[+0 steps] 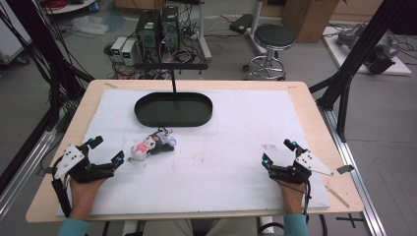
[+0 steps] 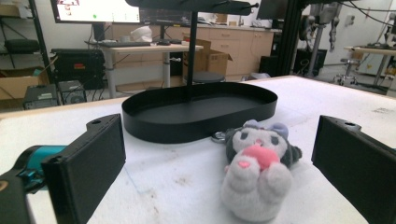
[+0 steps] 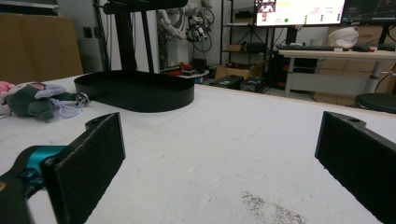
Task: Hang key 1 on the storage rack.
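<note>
The little plush toy lies on the white table, near the black tray at its 7 o'clock. The left claw is wide open just beside the toy. The right claw is wide open too, well apart from it.

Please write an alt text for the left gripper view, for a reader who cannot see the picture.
A small plush toy, grey and white with a pink nose, lies on the white table cover ahead of the open left gripper, whose black jaws stand wide apart on either side and do not touch it. Behind the toy sits a black oval tray with an upright post.
</note>
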A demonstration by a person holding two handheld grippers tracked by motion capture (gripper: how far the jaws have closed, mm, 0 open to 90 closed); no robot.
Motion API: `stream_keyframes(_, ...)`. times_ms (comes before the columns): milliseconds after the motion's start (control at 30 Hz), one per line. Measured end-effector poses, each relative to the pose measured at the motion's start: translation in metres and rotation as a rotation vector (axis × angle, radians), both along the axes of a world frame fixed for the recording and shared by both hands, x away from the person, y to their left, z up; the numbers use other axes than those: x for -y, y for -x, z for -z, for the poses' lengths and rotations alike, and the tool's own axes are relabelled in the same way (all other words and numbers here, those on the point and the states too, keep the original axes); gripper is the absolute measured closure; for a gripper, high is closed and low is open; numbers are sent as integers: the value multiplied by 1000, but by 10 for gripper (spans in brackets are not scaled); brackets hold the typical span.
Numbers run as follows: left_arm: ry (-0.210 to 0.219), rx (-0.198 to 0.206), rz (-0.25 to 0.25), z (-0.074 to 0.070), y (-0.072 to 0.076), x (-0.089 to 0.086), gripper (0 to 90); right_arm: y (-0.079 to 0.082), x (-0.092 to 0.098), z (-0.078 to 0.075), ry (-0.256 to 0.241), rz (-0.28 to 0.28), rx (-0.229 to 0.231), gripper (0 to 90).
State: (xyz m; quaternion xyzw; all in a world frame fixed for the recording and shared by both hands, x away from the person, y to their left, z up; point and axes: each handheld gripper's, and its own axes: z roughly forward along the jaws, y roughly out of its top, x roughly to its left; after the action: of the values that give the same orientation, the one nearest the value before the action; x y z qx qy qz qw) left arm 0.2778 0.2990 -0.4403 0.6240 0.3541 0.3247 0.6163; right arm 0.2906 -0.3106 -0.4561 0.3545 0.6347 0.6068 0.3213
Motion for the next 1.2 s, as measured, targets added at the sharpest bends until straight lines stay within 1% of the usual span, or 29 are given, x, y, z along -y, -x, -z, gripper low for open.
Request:
stream_keyframes(33,-3,-6,9,-4,-1,0,32,0,0,0,0,0,0,8)
stream_keyframes(67,-10,-15,26,-12,-4,2,32,0,0,0,1,-1,3,8)
stream_keyframes(100,-10,-15,26,-12,-4,2,33,0,0,0,2,-1,3,8)
stream_keyframes(167,-43,-20,32,-20,-6,4,33,0,0,0,0,-1,3,8)
stream_keyframes(233,-49,-33,63,-26,-9,6,33,0,0,0,1,-1,2,8)
stream_keyframes(267,-57,-41,71,-29,-11,7,33,0,0,0,1,1,4,8)
stream_keyframes(433,-149,-77,122,-45,-18,13,33,0,0,0,2,2,6,8)
stream_keyframes(500,-179,-88,155,-52,-21,16,32,0,0,0,4,3,7,8)
stream_keyframes(533,-207,-102,172,-59,-23,18,32,0,0,0,3,2,7,8)
stream_keyframes(567,-207,-102,172,-59,-23,18,33,0,0,0,2,1,6,8)
stream_keyframes(600,-220,-108,182,-62,-25,19,33,0,0,0,2,2,7,8)
stream_keyframes(667,-254,-121,182,-68,-28,21,32,0,0,0,2,2,7,8)
stream_keyframes(700,-249,-135,194,-70,-30,22,33,0,0,0,1,1,6,8)
stream_keyframes(733,-250,-149,196,-71,-31,23,33,0,0,0,1,1,6,8)
stream_keyframes(767,-258,-159,203,-73,-33,24,32,0,0,0,2,1,11,8)
stream_keyframes(833,-275,-194,215,-75,-36,27,33,0,0,0,1,1,10,8)
stream_keyframes(867,-290,-208,224,-75,-38,28,33,0,0,0,2,1,10,8)
stream_keyframes(900,-337,-232,267,-77,-43,30,33,0,0,0,2,1,11,8)
stream_keyframes(933,-337,-232,267,-77,-43,30,33,1,0,0,-3,2,7,8)
stream_keyframes(967,-351,-243,288,-77,-46,31,33,1,0,0,-3,2,7,8)
stream_keyframes(1000,-363,-251,290,-78,-48,33,33,0,1,0,1,3,14,8)
stream_keyframes(1033,-383,-258,292,-78,-50,34,33,0,1,0,1,3,14,8)
stream_keyframes(1100,-410,-279,296,-78,-54,38,33,1,0,0,-4,0,5,8)
stream_keyframes(1200,-429,-307,305,-78,-59,42,33,1,1,0,-2,1,12,8)
